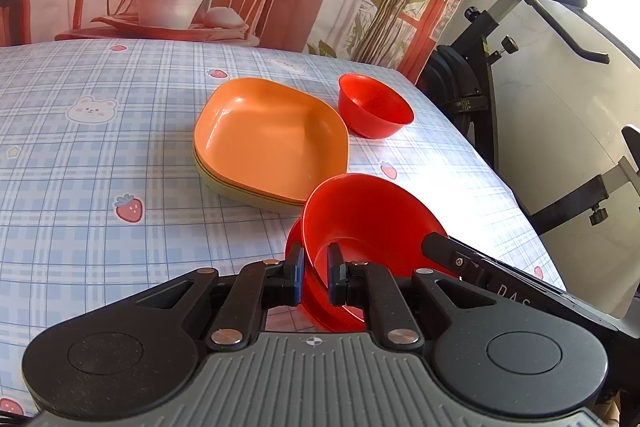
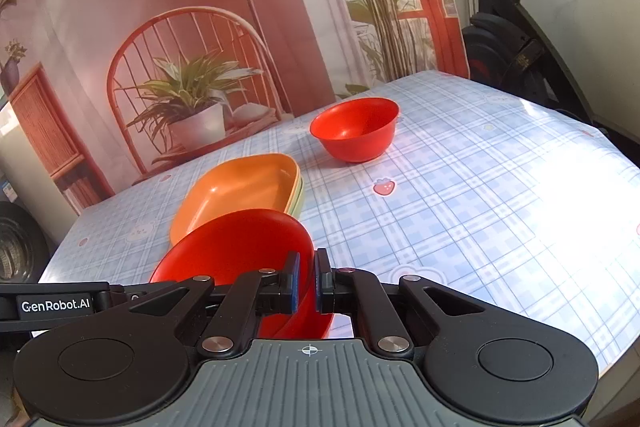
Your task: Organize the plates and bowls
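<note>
1. My left gripper (image 1: 313,273) and right gripper (image 2: 306,281) both pinch the near red bowl's (image 1: 368,223) rim, tilting it, probably for nesting.
2. Plate stack (image 1: 268,143) left; far bowl (image 1: 374,107) waits beyond.

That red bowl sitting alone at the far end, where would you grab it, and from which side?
Best by its rim. The far bowl stands upright and open on the table, so one finger could go inside and one outside the thin wall, coming down from above. Its near edge faces the right gripper, with bare cloth between, though that gripper is now shut on another red bowl.
</note>
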A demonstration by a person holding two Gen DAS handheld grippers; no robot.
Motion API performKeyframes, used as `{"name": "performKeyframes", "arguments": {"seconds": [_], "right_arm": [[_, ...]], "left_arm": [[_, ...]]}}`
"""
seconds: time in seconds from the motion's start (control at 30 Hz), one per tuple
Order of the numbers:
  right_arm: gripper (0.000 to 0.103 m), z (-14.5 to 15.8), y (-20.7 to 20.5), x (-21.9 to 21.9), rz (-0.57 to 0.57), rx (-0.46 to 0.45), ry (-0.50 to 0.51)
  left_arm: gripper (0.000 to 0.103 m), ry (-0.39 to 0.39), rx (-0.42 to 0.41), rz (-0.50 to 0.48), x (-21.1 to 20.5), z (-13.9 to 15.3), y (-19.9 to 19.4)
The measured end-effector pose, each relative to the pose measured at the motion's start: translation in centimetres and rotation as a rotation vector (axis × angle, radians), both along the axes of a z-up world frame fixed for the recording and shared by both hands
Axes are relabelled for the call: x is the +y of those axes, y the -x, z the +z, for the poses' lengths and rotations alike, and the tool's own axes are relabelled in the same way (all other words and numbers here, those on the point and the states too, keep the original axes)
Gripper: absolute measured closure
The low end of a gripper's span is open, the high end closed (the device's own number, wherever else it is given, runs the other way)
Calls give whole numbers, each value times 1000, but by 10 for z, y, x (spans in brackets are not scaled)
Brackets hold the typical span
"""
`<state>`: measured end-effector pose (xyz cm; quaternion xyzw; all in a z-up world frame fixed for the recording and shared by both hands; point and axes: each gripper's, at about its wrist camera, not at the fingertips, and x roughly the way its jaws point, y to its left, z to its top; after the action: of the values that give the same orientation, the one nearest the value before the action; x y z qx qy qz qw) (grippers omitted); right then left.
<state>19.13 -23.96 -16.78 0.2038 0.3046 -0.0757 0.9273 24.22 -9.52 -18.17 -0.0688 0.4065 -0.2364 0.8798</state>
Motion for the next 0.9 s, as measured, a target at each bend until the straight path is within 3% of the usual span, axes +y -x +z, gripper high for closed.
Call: {"name": "performKeyframes", "arguments": {"seconds": [0.57, 0.73, 0.9], "right_arm": [[96, -16, -7, -8, -25, -3, -40], [96, -17, -8, -8, -29, -2, -42], [95, -17, -9, -7, -28, 0, -26]], "left_arm": [[91, 3, 20, -28, 3, -9, -2], [79, 31, 33, -38, 3, -11, -4], [78, 21, 24, -38, 2, -10, -3]]}}
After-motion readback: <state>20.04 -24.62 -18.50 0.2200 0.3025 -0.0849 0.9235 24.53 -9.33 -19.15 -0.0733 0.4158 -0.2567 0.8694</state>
